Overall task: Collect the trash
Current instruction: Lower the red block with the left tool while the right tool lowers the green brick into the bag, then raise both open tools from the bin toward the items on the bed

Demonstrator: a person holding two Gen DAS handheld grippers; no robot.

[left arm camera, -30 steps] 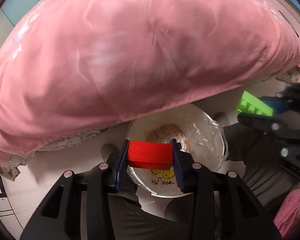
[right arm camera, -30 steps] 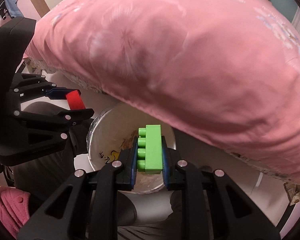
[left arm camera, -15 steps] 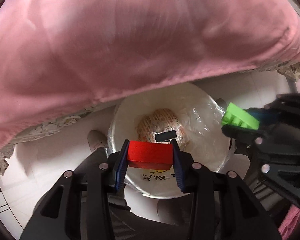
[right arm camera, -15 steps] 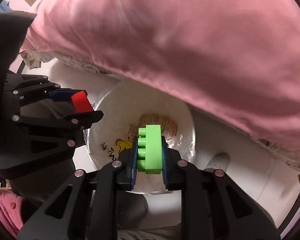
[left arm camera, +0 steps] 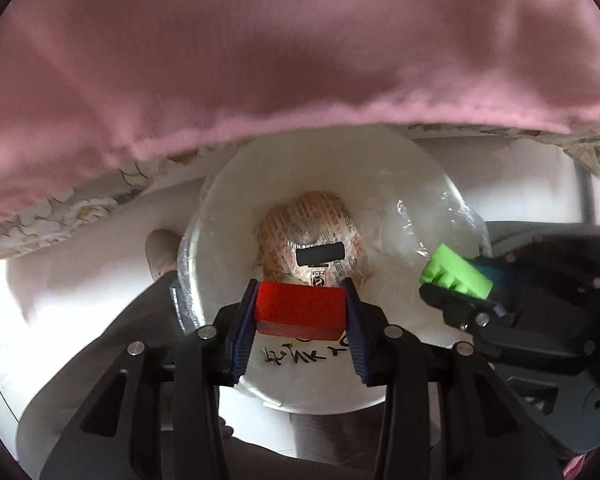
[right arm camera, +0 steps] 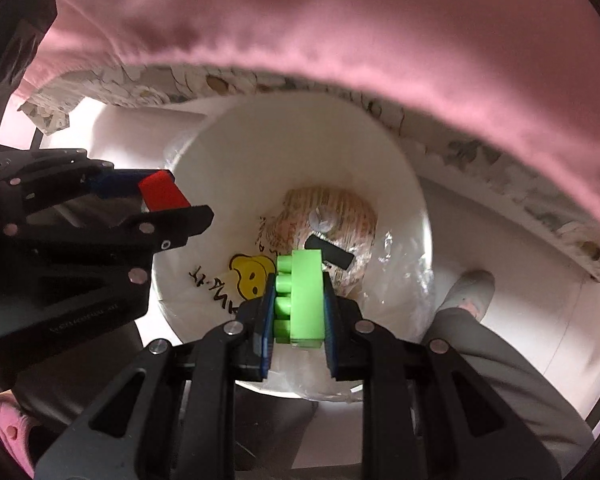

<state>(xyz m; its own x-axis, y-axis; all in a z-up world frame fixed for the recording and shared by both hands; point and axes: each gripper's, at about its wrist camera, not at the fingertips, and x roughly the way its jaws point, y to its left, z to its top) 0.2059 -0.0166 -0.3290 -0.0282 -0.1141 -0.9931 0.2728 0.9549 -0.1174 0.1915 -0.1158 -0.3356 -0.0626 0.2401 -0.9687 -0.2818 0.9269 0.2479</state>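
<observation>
Your left claw [left arm camera: 300, 308] is pinching a red block [left arm camera: 301, 310] by its two short ends, and your right claw [right arm camera: 299, 300] is pinching a green studded brick [right arm camera: 300, 294] across its flat sides. Both hang over the mouth of the white bin [left arm camera: 228, 184], which stands on the floor just under the edge of the pink bedspread [left arm camera: 260, 52]. The right claw reaches in over the bin's right rim in the left camera.

The bin is lined with a clear plastic bag [left arm camera: 440, 224]. At the bottom lie a crumpled printed wrapper [left arm camera: 312, 232] and a small black piece [left arm camera: 320, 254] on top of it.

Both blocks look like light, rigid plastic. They will not crush or sag, so a firm pinch on flat faces suits them. The red block's smooth ends could slip if you twist. The green brick's studs point sideways, clear of the pads, so the grip sits on flat walls.

Both pieces appear to be over the opening, so simply spreading each claw should drop them straight in. Being light, they may bounce off the wrapper, yet the bin looks deep enough to keep them. Watch that the two claws do not knock together.
</observation>
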